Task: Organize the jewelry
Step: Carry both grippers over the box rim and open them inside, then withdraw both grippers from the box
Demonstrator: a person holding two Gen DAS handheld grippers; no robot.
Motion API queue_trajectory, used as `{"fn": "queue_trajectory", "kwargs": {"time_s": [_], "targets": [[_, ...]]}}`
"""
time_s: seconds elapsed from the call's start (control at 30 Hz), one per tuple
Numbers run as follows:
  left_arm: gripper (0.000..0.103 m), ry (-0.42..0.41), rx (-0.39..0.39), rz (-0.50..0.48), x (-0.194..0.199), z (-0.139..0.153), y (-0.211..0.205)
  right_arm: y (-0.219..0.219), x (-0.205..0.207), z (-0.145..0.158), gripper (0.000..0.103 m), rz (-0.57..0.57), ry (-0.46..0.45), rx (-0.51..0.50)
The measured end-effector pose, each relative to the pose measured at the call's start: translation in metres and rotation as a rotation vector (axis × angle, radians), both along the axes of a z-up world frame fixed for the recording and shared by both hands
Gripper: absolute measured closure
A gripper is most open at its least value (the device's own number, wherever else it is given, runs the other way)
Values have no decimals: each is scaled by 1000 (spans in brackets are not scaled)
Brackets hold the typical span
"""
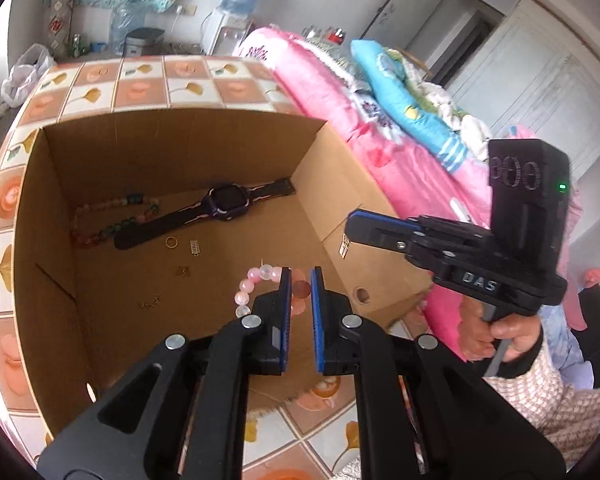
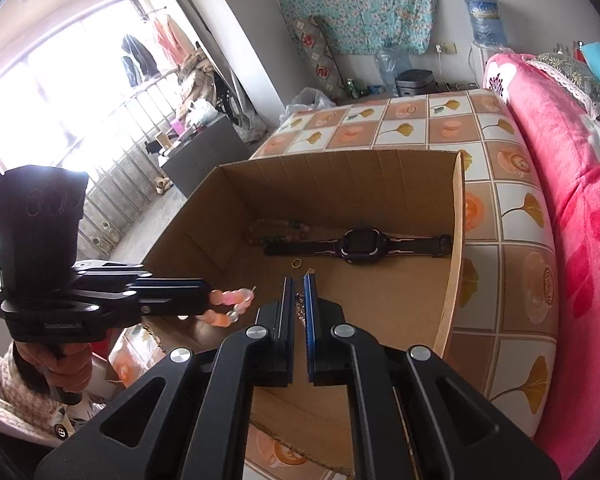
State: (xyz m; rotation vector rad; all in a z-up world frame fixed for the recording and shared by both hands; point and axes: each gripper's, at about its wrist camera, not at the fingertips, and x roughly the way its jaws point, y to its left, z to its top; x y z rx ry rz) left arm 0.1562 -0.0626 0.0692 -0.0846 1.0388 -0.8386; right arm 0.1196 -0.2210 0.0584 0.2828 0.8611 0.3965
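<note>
An open cardboard box [image 1: 172,136] [image 2: 340,172] stands on the tiled-pattern surface. Inside lie a black smartwatch [image 1: 224,200] [image 2: 358,245], a multicoloured bead strand [image 1: 108,216] [image 2: 276,228], a gold ring [image 1: 171,242] [image 2: 296,263], and small gold pieces [image 1: 195,247]. My left gripper [image 1: 301,280] [image 2: 208,298] is shut on a pink bead bracelet [image 1: 256,284] [image 2: 230,306], held above the box's near side. My right gripper [image 2: 298,284] [image 1: 350,236] is shut on a thin gold chain [image 2: 300,308] with a small gold charm [image 1: 344,248] dangling over the box's right wall.
A pink blanket [image 2: 572,160] and blue pillow [image 1: 404,92] lie on the bed at the right. A water dispenser [image 1: 236,12] stands at the far wall. A railing and clutter [image 2: 140,120] sit at the left.
</note>
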Motion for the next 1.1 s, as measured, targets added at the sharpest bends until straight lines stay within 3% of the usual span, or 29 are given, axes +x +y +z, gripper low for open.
{"fn": "queue_trajectory", "kwargs": {"time_s": [0.1, 0.17, 0.2, 0.23, 0.3, 0.47, 0.53, 0.6, 0.67, 0.73, 0.83, 0.97, 1.03, 1.1], "targets": [[94, 58, 62, 24, 19, -24, -7, 2, 11, -7, 97, -11, 36, -50], [84, 90, 76, 48, 27, -34, -7, 1, 15, -10, 97, -16, 46, -58], [70, 106, 77, 60, 29, -37, -7, 0, 16, -10, 97, -18, 45, -54], [63, 113, 73, 70, 32, -40, -7, -1, 15, -9, 97, -20, 42, -50], [63, 101, 58, 72, 30, -38, -5, -4, 12, -7, 97, -29, 32, -49], [60, 23, 22, 117, 17, -18, 18, -18, -3, 3, 97, -90, 0, -38], [43, -49, -2, 165, 3, -1, 41, -30, -14, 6, 91, -135, -9, -9], [32, -142, -7, 237, -12, 15, 66, -43, -26, 5, 77, -193, -10, 21], [25, -217, 1, 322, -25, 26, 93, -56, -35, -2, 77, -210, -5, 100], [19, -233, 23, 413, -29, 24, 117, -64, -42, -10, 77, -209, 9, 200], [19, -126, 55, 530, -23, 2, 147, -65, -50, -8, 77, -250, -2, 210], [19, 101, 7, 567, -14, -43, 166, -72, -63, -7, 72, -327, -26, 238], [19, 192, -63, 555, -16, -61, 169, -75, -66, -16, 71, -385, 21, 190], [19, 241, -129, 530, -20, -72, 165, -76, -64, -35, 68, -387, 103, 218]]}}
